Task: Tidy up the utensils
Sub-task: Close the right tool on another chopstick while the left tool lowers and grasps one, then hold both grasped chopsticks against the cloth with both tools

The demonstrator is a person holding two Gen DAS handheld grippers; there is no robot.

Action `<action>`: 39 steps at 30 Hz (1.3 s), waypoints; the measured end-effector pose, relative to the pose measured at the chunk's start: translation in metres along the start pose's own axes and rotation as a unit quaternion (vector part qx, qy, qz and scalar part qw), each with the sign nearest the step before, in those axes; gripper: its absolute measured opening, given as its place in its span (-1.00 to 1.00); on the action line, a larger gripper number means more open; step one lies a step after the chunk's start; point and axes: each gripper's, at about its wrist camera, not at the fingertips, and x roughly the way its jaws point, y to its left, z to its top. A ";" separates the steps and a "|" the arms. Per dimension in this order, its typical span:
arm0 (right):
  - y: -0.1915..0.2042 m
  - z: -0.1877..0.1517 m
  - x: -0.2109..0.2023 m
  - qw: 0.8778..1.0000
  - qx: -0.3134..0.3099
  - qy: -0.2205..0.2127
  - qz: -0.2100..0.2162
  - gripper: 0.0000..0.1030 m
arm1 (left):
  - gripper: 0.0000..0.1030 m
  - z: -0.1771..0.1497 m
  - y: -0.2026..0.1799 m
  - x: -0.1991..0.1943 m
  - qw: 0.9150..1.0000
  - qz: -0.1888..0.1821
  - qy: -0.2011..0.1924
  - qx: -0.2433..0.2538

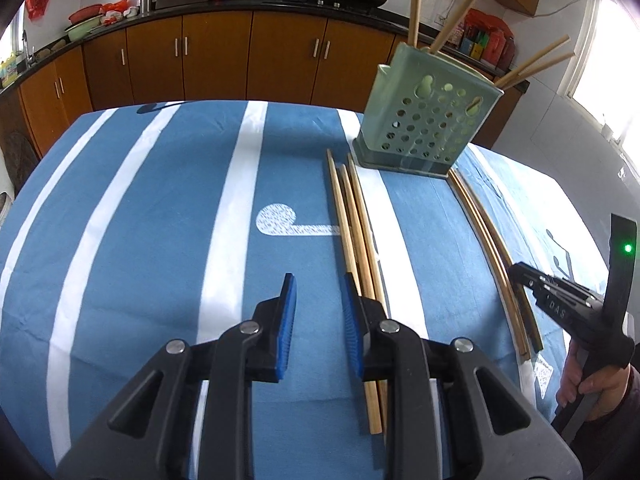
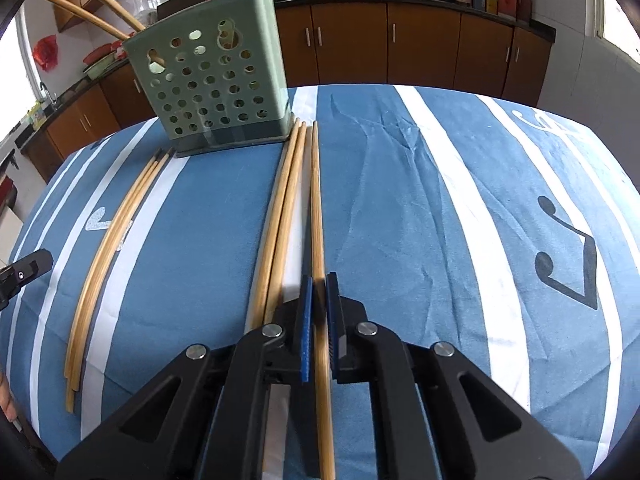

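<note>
A pale green perforated utensil holder (image 1: 428, 128) (image 2: 216, 92) stands on the striped cloth with several wooden chopsticks (image 1: 416, 0) sticking out of it. Three chopsticks (image 1: 356, 232) lie in front of it, just right of my left gripper (image 1: 319, 284), which is open with only cloth between its blue pads. In the right wrist view my right gripper (image 2: 319, 280) is shut on a single chopstick (image 2: 316, 200) that lies along the cloth toward the holder. Two more chopsticks (image 2: 280, 208) lie beside it on the left. The left wrist view shows the right gripper (image 1: 520, 274) low on that group.
A blue cloth with white stripes (image 1: 160, 200) covers the table. Brown cabinets (image 1: 216, 56) and a dark counter with woks run along the back wall. A person's hand (image 1: 592, 384) holds the right gripper's handle at the right edge. The left gripper's tip (image 2: 28, 268) shows at the far left.
</note>
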 end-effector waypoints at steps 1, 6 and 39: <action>-0.005 0.001 0.000 1.000 0.008 -0.001 -0.007 -0.86 | -0.53 -0.001 -0.002 0.002 1.000 -0.004 0.003 0.002; -0.037 0.005 -0.001 0.998 0.051 -0.001 -0.025 -0.86 | -0.54 -0.008 -0.012 0.011 1.000 -0.016 0.015 0.018; -0.036 0.007 0.000 0.999 0.021 -0.016 -0.031 -0.85 | -0.84 0.017 0.021 0.046 0.997 0.072 0.013 -0.008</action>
